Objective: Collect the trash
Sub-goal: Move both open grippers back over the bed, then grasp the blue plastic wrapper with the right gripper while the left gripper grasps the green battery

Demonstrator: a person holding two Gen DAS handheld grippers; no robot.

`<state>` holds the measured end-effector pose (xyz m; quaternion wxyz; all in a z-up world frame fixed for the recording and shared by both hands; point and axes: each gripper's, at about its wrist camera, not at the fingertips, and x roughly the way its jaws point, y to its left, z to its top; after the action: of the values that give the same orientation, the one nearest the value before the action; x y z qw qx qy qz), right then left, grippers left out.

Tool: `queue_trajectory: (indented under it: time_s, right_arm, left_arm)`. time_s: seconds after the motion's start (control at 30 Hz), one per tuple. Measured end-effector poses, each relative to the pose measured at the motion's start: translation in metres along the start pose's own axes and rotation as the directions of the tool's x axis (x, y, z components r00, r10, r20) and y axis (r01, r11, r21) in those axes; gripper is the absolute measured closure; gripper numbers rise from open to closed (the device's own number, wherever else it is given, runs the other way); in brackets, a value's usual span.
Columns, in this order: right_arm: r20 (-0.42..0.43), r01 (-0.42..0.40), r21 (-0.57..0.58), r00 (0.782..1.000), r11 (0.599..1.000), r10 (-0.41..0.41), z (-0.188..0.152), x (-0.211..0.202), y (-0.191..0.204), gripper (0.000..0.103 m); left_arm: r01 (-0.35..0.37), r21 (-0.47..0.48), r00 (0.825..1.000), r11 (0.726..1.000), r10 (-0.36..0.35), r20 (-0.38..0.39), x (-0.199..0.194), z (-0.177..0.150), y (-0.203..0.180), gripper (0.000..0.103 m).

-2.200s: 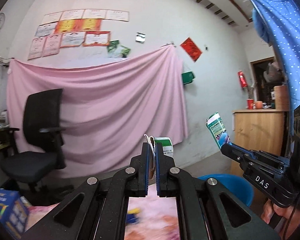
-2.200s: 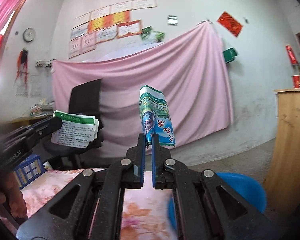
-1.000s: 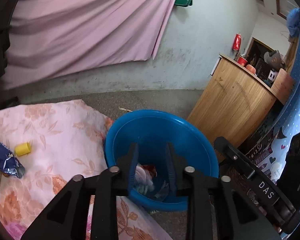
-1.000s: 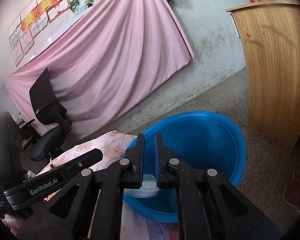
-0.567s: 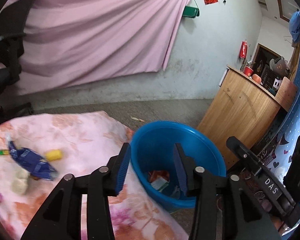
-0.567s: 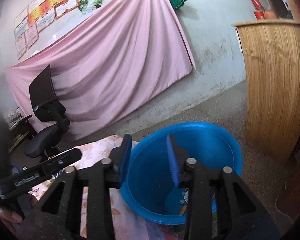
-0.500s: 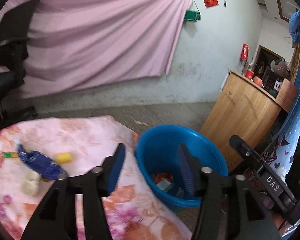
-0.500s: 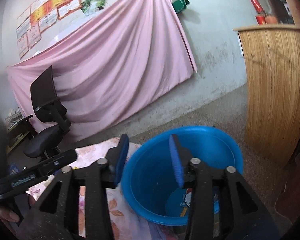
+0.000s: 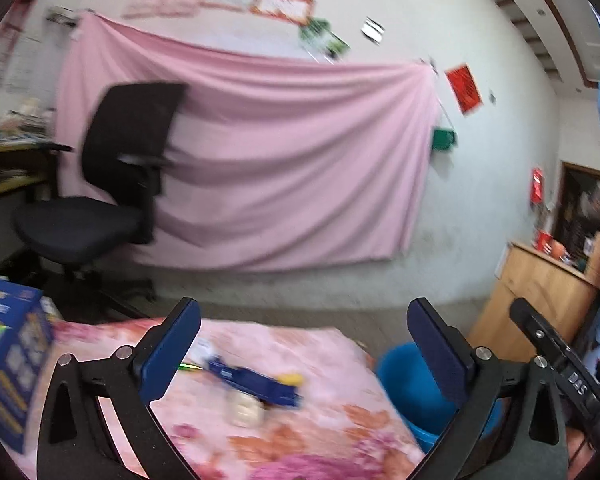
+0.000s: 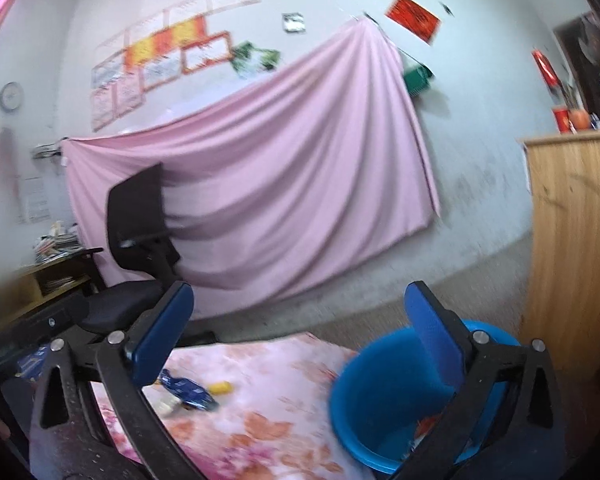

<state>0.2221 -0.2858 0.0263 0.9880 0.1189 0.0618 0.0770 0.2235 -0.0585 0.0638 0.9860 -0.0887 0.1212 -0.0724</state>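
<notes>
So both are sitting empty and spread wide: left gripper [image 9: 304, 330] and right gripper [image 10: 300, 312] are holding nothing, jaws fully apart, hovering above the floral pink cloth [image 9: 324, 432] that's covering the table. Blue basin [image 10: 364, 408] is sitting at the cloth's right edge with some trash showing at its bottom; from the left wrist view it's just right of the cloth, partly behind the right finger. Blue printed box [image 9: 8, 364] is standing at the far left of the cloth. Remaining trash is clustering mid-cloth: blue wrapper [image 9: 256, 382] is lying flat, pale crumpled piece [image 9: 246, 411] touching its near side, small yellow piece [image 10: 221, 388] just beside its right end, and a thin green bit [image 9: 188, 367] off its left end. Frames are blurring, so fine shapes aren't readable. For the next pick I'm suggesting: left going for the wrapper, coming down steep and pinching it across its narrow width so it isn't sliding on the cloth; right taking the yellow piece, closest to the basin. Avoid snagging the cloth folds while closing.
</notes>
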Motion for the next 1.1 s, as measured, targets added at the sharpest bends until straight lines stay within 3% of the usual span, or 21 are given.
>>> queue_trajectory:
  time_s: [0.2, 0.43, 0.7, 1.1]
  right_arm:
    - [0.076, -0.08, -0.083, 0.993, 0.993, 0.086, -0.001, -0.007, 0.048, 0.0]
    - [0.092, -0.139, -0.177, 0.983, 0.974, 0.157, -0.011, -0.007, 0.09, 0.0]
    - [0.028, -0.14, -0.304, 0.987, 0.942, 0.155, -0.032, 0.008, 0.117, 0.0]
    - [-0.136, -0.171, -0.348, 0.982, 0.922, 0.13, -0.054, 0.05, 0.122, 0.0]
  left_arm:
    - [-0.105, 0.03, 0.991, 0.994, 0.102, 0.085, -0.034, 0.005, 0.036, 0.002]
    - [-0.173, 0.036, 0.979, 0.984, 0.168, 0.113, -0.055, -0.002, 0.072, 0.002]
    - [-0.204, 0.011, 0.978, 0.979, 0.203, 0.041, -0.047, -0.022, 0.1, 0.002]
    - [-0.212, 0.039, 0.976, 0.977, 0.213, -0.032, -0.011, -0.04, 0.112, 0.002]
